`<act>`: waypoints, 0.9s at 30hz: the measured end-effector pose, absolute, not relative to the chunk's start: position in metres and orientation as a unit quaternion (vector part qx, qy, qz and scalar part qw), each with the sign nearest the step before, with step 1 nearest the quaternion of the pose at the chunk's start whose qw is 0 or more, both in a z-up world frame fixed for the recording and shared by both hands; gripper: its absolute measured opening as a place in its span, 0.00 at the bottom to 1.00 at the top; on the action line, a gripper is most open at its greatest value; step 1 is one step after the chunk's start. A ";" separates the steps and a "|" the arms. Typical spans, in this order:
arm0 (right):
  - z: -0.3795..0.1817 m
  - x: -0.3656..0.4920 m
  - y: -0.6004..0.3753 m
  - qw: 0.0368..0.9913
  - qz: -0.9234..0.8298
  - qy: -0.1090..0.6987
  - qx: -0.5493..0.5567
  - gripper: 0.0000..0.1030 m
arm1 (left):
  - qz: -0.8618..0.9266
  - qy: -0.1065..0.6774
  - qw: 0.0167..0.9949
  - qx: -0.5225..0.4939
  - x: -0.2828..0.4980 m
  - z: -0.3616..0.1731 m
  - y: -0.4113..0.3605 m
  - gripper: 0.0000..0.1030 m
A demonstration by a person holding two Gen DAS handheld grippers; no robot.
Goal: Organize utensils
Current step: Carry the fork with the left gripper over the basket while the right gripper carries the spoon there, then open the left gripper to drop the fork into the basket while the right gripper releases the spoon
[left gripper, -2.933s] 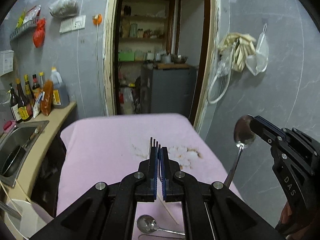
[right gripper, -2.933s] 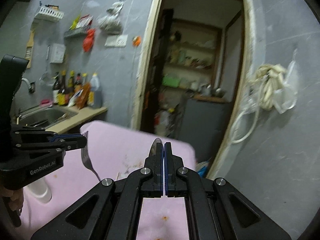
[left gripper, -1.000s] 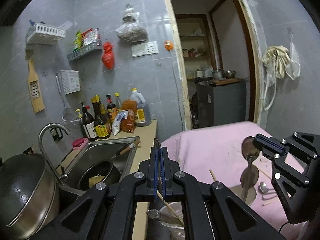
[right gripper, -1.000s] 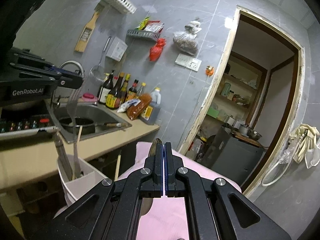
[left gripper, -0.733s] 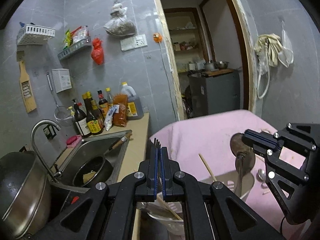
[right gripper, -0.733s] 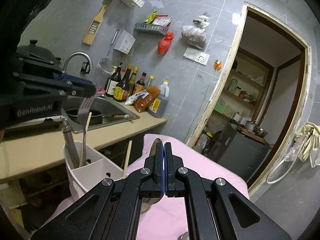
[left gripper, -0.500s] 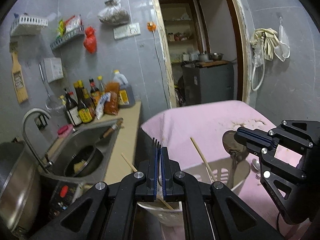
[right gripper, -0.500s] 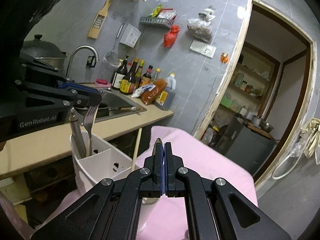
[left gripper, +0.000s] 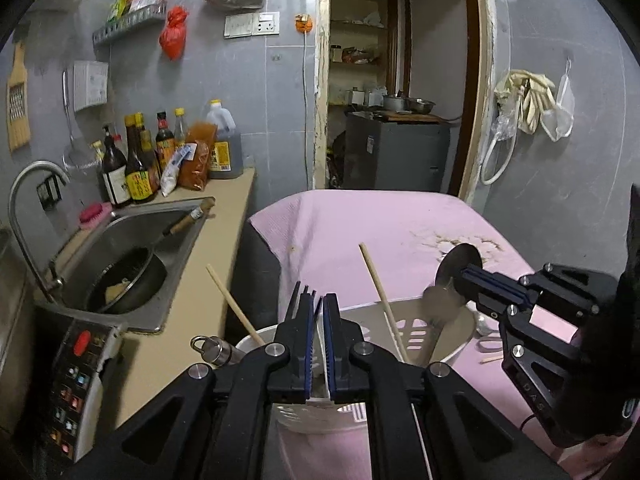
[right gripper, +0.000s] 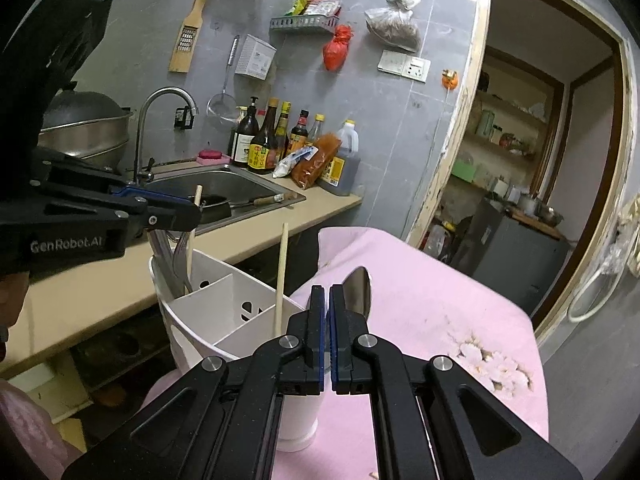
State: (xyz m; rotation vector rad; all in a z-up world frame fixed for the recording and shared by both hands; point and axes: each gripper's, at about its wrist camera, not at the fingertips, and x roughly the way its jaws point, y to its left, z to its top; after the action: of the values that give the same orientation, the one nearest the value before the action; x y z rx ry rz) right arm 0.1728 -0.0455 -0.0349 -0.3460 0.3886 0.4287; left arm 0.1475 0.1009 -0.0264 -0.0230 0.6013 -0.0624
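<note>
left tool tilted down, pinching fork; right tool tilted down, pinching spoon

**Kitchen surroundings**

A steel sink holds a dark pan, with a curved tap beside it. Sauce bottles line the beige counter. A red bag hangs on the grey wall, left of an open doorway.
</note>
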 end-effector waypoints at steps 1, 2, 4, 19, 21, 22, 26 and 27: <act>-0.036 0.172 -0.047 0.944 0.210 0.193 -0.167 0.02 | -0.032 0.295 0.955 -0.014 0.147 -0.026 0.101 0.06; -0.036 0.173 -0.048 0.944 0.211 0.195 -0.165 0.02 | -0.034 0.294 0.955 -0.015 0.148 -0.026 0.102 0.06; -0.038 0.171 -0.049 0.944 0.211 0.196 -0.164 0.02 | -0.037 0.295 0.955 -0.019 0.148 -0.026 0.103 0.06; -0.049 0.180 -0.039 0.928 0.223 0.238 -0.180 0.02 | -0.041 0.303 0.952 -0.027 0.149 -0.031 0.103 0.06; -0.050 0.180 -0.040 0.928 0.223 0.243 -0.175 0.02 | -0.049 0.305 0.950 -0.043 0.153 -0.040 0.106 0.08; -0.050 0.180 -0.041 0.928 0.224 0.245 -0.172 0.02 | -0.049 0.315 0.946 -0.052 0.161 -0.052 0.107 0.12; -0.051 0.177 -0.044 0.922 0.235 0.253 -0.174 0.02 | -0.025 0.331 0.935 -0.124 0.177 -0.081 0.130 0.19; -0.051 0.177 -0.046 0.922 0.237 0.255 -0.173 0.02 | -0.026 0.329 0.938 -0.110 0.174 -0.080 0.128 0.19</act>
State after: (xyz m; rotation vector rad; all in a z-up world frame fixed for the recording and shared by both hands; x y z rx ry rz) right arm 0.1770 -0.0458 -0.0512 -0.3549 0.5235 0.4860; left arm 0.1744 0.1281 -0.0804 -0.2240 0.6715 -0.0522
